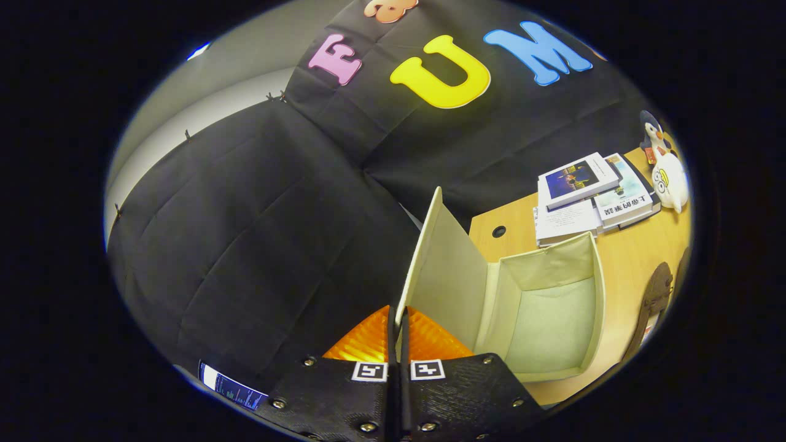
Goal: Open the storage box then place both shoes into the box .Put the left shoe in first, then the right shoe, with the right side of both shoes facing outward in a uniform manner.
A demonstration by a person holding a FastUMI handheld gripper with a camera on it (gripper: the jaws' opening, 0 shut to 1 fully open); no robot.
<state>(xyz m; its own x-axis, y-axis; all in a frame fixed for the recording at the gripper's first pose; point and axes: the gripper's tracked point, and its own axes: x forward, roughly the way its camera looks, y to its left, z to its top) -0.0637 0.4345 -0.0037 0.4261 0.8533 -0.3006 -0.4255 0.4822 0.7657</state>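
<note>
A cream fabric storage box (592, 307) stands open on the wooden table, and its inside holds nothing. Its lid (445, 270) stands raised on edge on the box's left side. My gripper (398, 316) is shut on the lid's near edge, with the thin flap pinched between the two fingers. Beyond the box to the right lies a dark shoe (654, 301) with its sole turned toward me. A second dark shape (681, 270) shows just behind it, too cut off to tell what it is.
A stack of books (589, 196) lies on the table (626, 258) behind the box. A penguin toy (651, 138) and a white plush toy (669, 178) stand past the books. A cable hole (498, 231) is in the tabletop near the lid. Black cloth walls the left and back.
</note>
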